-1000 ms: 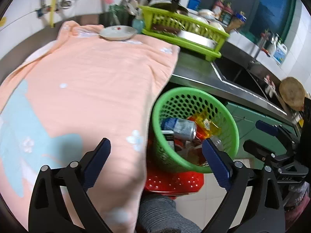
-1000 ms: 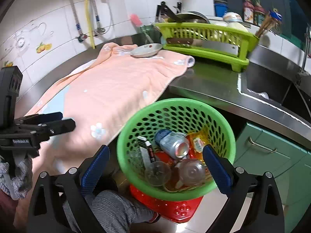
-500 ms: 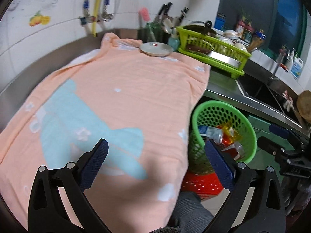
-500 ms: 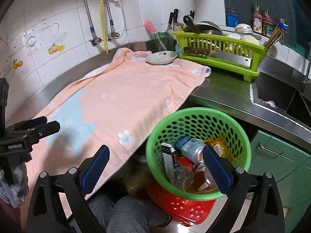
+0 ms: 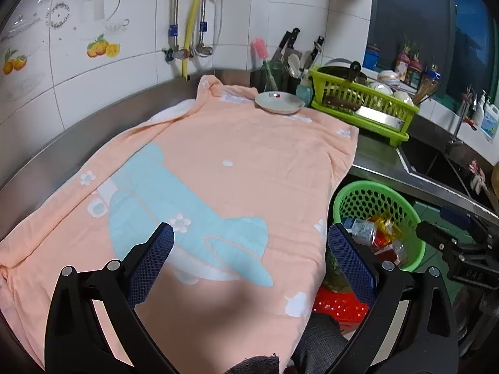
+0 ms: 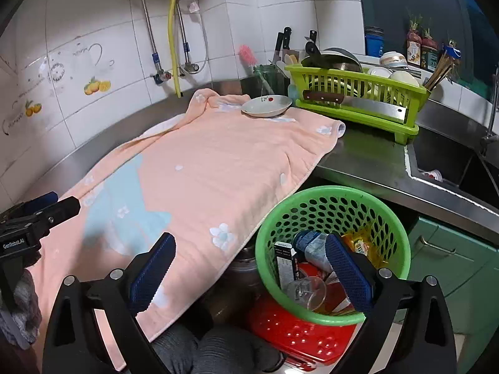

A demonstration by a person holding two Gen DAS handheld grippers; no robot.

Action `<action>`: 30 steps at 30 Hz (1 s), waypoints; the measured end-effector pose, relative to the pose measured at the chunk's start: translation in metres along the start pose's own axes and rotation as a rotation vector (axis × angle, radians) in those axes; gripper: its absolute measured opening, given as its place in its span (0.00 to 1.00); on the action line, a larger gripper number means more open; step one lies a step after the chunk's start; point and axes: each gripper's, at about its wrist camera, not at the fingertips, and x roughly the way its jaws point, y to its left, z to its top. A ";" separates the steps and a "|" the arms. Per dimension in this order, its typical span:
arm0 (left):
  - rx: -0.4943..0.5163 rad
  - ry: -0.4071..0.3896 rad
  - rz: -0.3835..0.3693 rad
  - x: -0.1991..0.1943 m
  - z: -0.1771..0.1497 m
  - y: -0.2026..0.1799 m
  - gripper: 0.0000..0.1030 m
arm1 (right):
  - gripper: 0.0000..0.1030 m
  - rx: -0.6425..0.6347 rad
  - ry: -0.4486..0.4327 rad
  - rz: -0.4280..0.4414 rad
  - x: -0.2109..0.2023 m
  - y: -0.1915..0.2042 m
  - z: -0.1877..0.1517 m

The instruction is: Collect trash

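A green perforated basket (image 6: 330,199) (image 5: 374,191) stands on a red stool (image 6: 296,336) beside the counter. Inside lie a drink can (image 6: 312,244), a small dark carton (image 6: 285,263), a clear plastic cup (image 6: 307,291) and a yellow wrapper (image 6: 361,246). My left gripper (image 5: 249,257) is open with nothing between its blue pads, held over the peach towel (image 5: 234,168). The right gripper (image 6: 249,268) is open too, hanging over the gap between towel and basket. Each gripper appears at the edge of the other's view.
The peach towel with a blue shape covers the steel counter (image 6: 371,159). A white dish (image 6: 266,106) rests on its far end. A lime dish rack (image 6: 358,103) with a cleaver, knives, and a sink (image 6: 452,168) lie right. A grey-clad knee (image 6: 218,352) is below.
Both grippers have pulled back and up from the basket and swung left. The left one, formerly at the basket's edge, now hangs over the towel. Both stayed open.
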 end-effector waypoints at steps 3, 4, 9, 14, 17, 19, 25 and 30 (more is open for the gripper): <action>0.019 -0.028 0.037 -0.006 -0.001 -0.005 0.95 | 0.91 0.002 -0.007 -0.002 -0.004 0.002 -0.003; 0.016 -0.032 0.038 -0.007 -0.001 -0.006 0.95 | 0.91 0.006 -0.008 0.000 -0.005 0.003 -0.004; -0.013 -0.039 0.033 -0.012 -0.003 -0.003 0.95 | 0.91 0.004 -0.023 -0.013 -0.010 0.006 -0.006; -0.037 -0.048 0.052 -0.017 -0.008 0.001 0.95 | 0.91 0.008 -0.038 -0.008 -0.015 0.009 -0.007; -0.056 -0.044 0.053 -0.017 -0.010 0.004 0.95 | 0.91 0.002 -0.046 -0.012 -0.017 0.010 -0.007; -0.060 -0.045 0.055 -0.017 -0.011 0.004 0.95 | 0.91 0.005 -0.046 -0.006 -0.018 0.011 -0.008; -0.059 -0.050 0.056 -0.020 -0.013 0.000 0.95 | 0.91 0.010 -0.051 -0.004 -0.021 0.010 -0.008; -0.043 -0.060 0.062 -0.022 -0.012 -0.003 0.95 | 0.91 0.020 -0.054 -0.001 -0.024 0.009 -0.009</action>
